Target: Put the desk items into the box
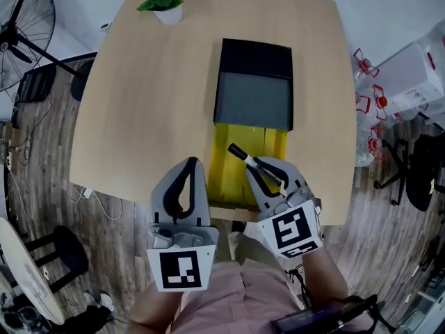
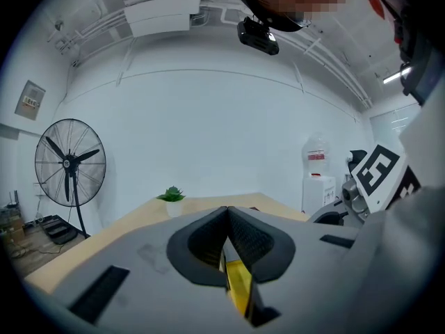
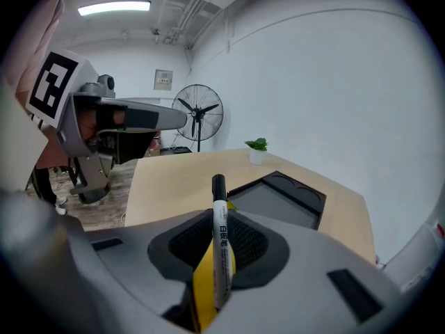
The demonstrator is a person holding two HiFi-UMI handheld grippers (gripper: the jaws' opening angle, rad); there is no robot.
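A black box (image 1: 256, 59) with a grey inside (image 1: 254, 103) lies at the middle of the wooden table (image 1: 139, 117); it also shows in the right gripper view as the box (image 3: 281, 197). A yellow slatted board (image 1: 240, 160) lies just in front of it. My right gripper (image 1: 260, 167) hovers over the board, shut on a white marker (image 3: 221, 252) with a black cap (image 1: 236, 152) that sticks out past the jaws toward the box. Left of the board, my left gripper (image 1: 190, 164) is shut with nothing in it, its tips (image 2: 227, 211) meeting.
A small potted plant (image 1: 165, 2) stands at the table's far edge. The table's near edge runs right under both grippers. A standing fan (image 1: 24, 26) is on the floor to the left, a black office chair (image 1: 417, 176) to the right.
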